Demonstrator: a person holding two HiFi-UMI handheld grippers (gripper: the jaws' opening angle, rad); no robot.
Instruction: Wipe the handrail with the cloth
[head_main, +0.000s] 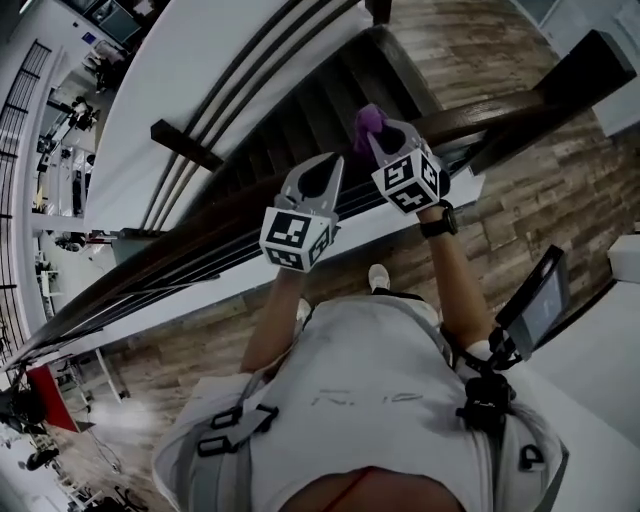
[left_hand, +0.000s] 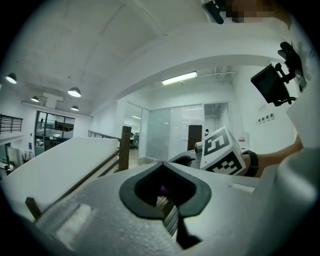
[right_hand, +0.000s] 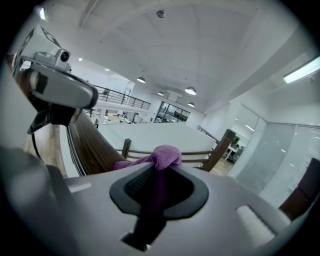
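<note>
Right gripper (head_main: 392, 138): jaws clamped on a bunch of the purple cloth (head_main: 368, 121). A tuft stands above the jaw tips and a tail trails toward the dark wooden handrail (head_main: 170, 245). The cloth sits over the rail's top edge, on the stretch near the post at the head of the stairs (head_main: 300, 110). We cannot tell whether it touches the wood.

Left gripper (head_main: 328, 170): jaws drawn together to a thin slit with nothing in them. It is just beside the right one, also over the rail.

Risks we note:
- Only a small fold is pinched. We judge that drag along the wood could pull it free, and it would fall into the stairwell beyond the rail.
- The rail curves and slopes, so a straight stroke would lift the cloth off or bring hard jaw tips onto the finish.
- The grippers are close, so a sweep toward the left one could knock the marker cubes together.

Surroundings:
- The rail's top is narrow, smooth and glossy, with thin bars beneath it.
- There is wood-plank floor (head_main: 560, 200) on the landing.
- A white parapet (head_main: 180, 60) runs along the stairs' far side.
- Beyond are glass partitions (left_hand: 160, 132) and round ceiling lamps (left_hand: 74, 92).
</note>
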